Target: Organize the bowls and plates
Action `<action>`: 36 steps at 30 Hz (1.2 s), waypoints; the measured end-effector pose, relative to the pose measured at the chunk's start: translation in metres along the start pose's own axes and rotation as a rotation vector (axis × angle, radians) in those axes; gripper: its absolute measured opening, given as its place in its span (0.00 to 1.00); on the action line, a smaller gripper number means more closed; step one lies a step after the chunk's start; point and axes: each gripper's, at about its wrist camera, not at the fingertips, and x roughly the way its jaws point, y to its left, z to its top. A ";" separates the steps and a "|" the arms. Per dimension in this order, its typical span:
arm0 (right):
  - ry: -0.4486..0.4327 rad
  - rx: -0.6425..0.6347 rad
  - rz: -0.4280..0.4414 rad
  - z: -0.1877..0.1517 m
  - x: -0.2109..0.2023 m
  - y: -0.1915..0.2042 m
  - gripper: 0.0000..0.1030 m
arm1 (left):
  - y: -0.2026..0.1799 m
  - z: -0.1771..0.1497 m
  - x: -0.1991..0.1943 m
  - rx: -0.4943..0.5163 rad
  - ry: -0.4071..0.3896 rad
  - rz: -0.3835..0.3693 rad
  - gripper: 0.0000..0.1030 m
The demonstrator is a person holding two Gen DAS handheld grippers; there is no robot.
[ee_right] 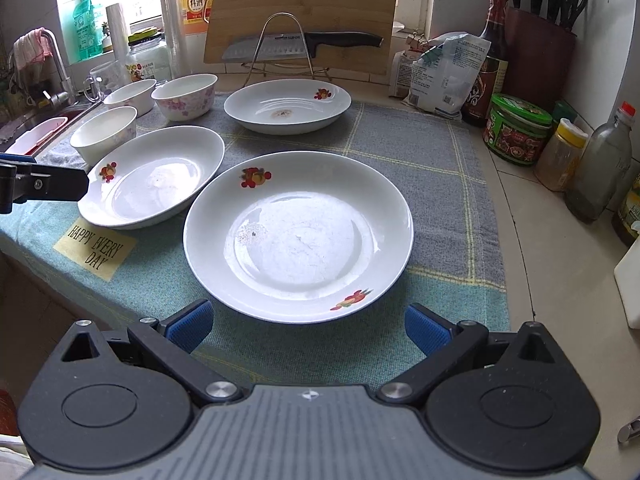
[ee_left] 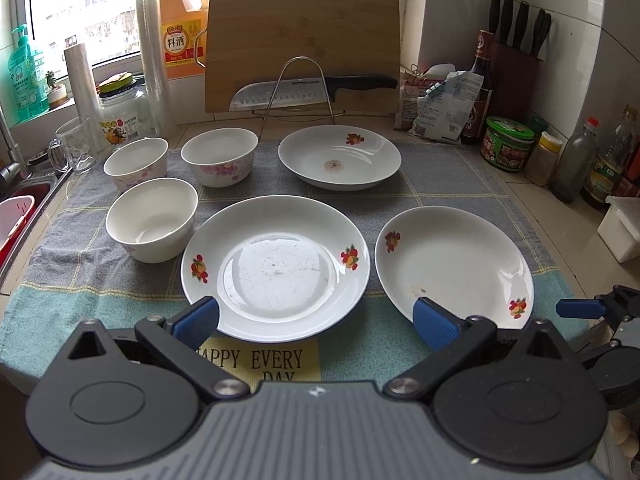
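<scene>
Three white plates with fruit prints lie on a grey-green cloth (ee_left: 440, 184): a near-left plate (ee_left: 275, 266) (ee_right: 152, 176), a near-right plate (ee_left: 454, 266) (ee_right: 298, 236) and a far plate (ee_left: 339, 156) (ee_right: 287, 106). Three white bowls stand at the left: a near bowl (ee_left: 152, 218) (ee_right: 104, 134), a far-left bowl (ee_left: 136, 162) (ee_right: 130, 94) and a pink-flowered bowl (ee_left: 219, 156) (ee_right: 185, 96). My left gripper (ee_left: 316, 320) is open and empty in front of the near-left plate. My right gripper (ee_right: 308, 326) is open and empty in front of the near-right plate.
A cutting board (ee_left: 302, 48) and a knife (ee_left: 312, 90) on a wire rack stand at the back. Jars, bottles and a knife block (ee_left: 514, 66) line the right side. A glass mug (ee_left: 74, 146) and the sink (ee_left: 24, 208) are at the left.
</scene>
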 end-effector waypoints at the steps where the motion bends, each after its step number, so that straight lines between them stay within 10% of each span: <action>1: 0.007 -0.001 0.003 -0.001 0.003 0.000 1.00 | 0.000 0.000 0.000 0.000 0.002 0.003 0.99; 20: 0.026 -0.089 0.034 -0.015 0.044 -0.003 1.00 | -0.004 0.006 0.010 0.020 0.006 -0.051 0.99; 36: -0.048 -0.093 0.043 -0.016 0.051 -0.002 1.00 | -0.029 0.058 0.066 0.244 0.040 -0.308 0.99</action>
